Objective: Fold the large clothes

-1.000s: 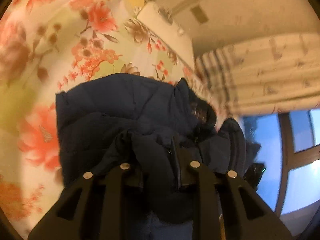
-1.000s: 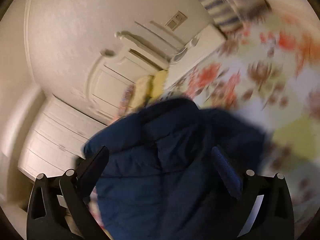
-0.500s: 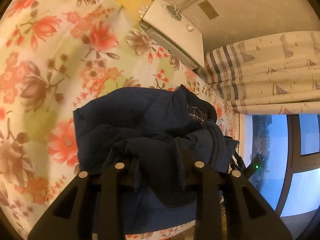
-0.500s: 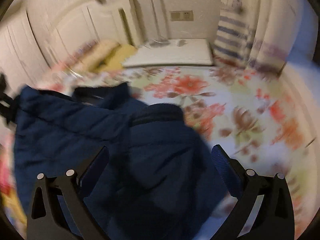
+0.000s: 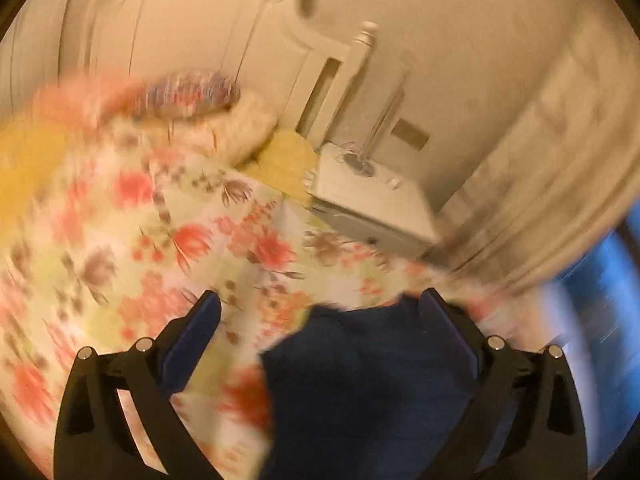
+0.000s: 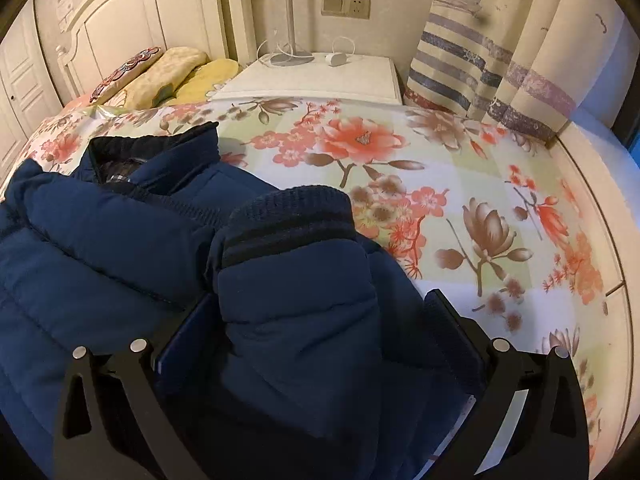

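A navy padded jacket (image 6: 120, 248) lies bunched on the floral bedspread (image 6: 460, 184). In the right wrist view its collar is at the upper left and a sleeve with a ribbed cuff (image 6: 290, 216) lies folded over the body. My right gripper (image 6: 316, 312) is open, its fingers on either side of that sleeve. In the blurred left wrist view my left gripper (image 5: 318, 312) is open and empty above the bedspread (image 5: 160, 240), with the jacket's edge (image 5: 360, 380) under its right finger.
A white nightstand (image 6: 316, 76) with cables stands beyond the bed, beside a striped curtain (image 6: 480, 60). Pillows (image 6: 172, 72) lie against the white headboard (image 6: 132, 16). The bed's right edge runs along a pale ledge (image 6: 592, 184).
My left gripper has opened, let go of the jacket and swung away toward the headboard. My right gripper has turned and now straddles the folded sleeve.
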The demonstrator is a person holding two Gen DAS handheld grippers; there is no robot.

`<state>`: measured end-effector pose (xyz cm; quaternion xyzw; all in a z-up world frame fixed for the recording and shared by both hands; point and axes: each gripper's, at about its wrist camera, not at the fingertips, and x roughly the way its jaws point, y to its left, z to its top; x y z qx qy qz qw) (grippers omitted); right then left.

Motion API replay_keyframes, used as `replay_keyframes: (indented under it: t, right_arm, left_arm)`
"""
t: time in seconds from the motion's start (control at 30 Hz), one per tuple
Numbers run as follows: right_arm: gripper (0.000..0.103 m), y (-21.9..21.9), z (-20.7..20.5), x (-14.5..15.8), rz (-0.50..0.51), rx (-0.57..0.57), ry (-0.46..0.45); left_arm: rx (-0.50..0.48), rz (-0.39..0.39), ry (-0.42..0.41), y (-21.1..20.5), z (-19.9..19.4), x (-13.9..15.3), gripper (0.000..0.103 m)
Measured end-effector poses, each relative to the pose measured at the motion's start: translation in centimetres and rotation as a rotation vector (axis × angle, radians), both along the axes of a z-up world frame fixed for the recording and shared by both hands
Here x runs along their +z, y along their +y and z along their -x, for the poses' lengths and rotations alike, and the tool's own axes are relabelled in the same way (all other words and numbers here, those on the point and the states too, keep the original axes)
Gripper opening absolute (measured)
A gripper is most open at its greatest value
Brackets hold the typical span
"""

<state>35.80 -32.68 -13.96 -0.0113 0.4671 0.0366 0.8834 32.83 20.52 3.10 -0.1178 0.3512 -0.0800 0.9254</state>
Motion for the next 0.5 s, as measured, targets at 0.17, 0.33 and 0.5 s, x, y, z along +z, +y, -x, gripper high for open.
replay_keyframes:
  t: [0.17, 0.33, 0.5]
  right_arm:
    - [0.099, -0.1, -0.5, -0.3, -0.02, 0.005, 0.03]
    - [0.096, -0.5, -0.5, -0.5, -0.052, 0.006, 0.03]
    - [0.047, 2.1, 2.0, 1.4, 0.068, 0.084, -0.134]
  left_arm:
    - [-0.076, -0.436, -0.008, -9.0, -0.5, -7.7, 0.101]
    - [-0.095, -0.311, 0.254, -8.6, -6.9, -13.7, 0.1]
    - [-0.14, -0.089, 0.265, -7.1, -7.7, -13.5, 0.016]
